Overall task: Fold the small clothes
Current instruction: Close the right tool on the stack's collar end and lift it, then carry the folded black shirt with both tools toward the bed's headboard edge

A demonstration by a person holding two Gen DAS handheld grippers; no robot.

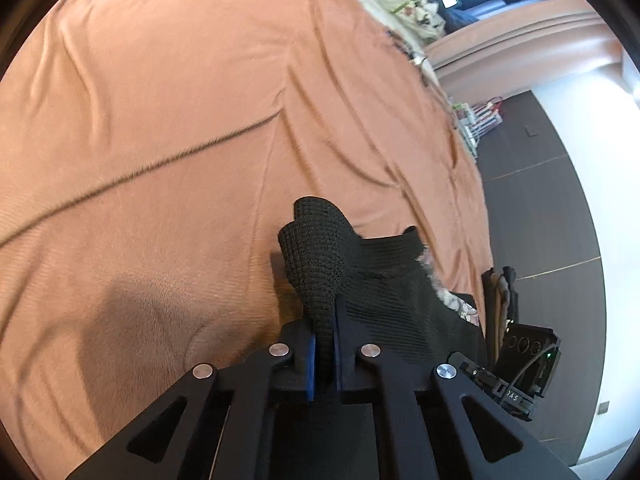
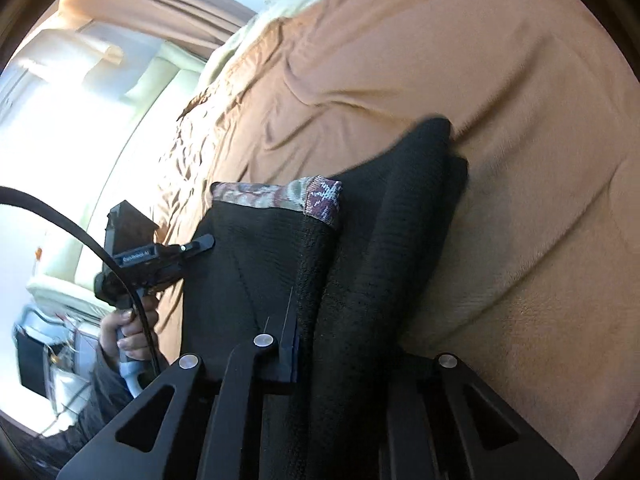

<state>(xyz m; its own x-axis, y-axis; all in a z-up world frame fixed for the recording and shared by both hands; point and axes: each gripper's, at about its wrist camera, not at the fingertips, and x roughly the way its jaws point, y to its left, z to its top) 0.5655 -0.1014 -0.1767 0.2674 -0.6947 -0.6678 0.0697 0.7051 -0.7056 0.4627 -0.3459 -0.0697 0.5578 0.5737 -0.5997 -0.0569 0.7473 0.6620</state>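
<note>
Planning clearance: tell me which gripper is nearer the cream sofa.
Left. The left gripper grips the garment at its edge on the sofa side; the right gripper clamps the garment farther from the sofa.

The right gripper (image 2: 308, 344) is clamped on a bunched fold of the black garment (image 2: 360, 248), which rises ahead of the fingers and drapes over the orange blanket (image 2: 460, 60) beyond and to the right. A patterned band (image 2: 280, 194) edges the cloth just ahead and slightly left of the tips. Further left, the left gripper (image 2: 200, 245) meets the garment's far edge, though its jaws are hidden, and a hand (image 2: 128, 336) holds its grey handle below, with a black cable (image 2: 72, 228) curving past it.
</note>
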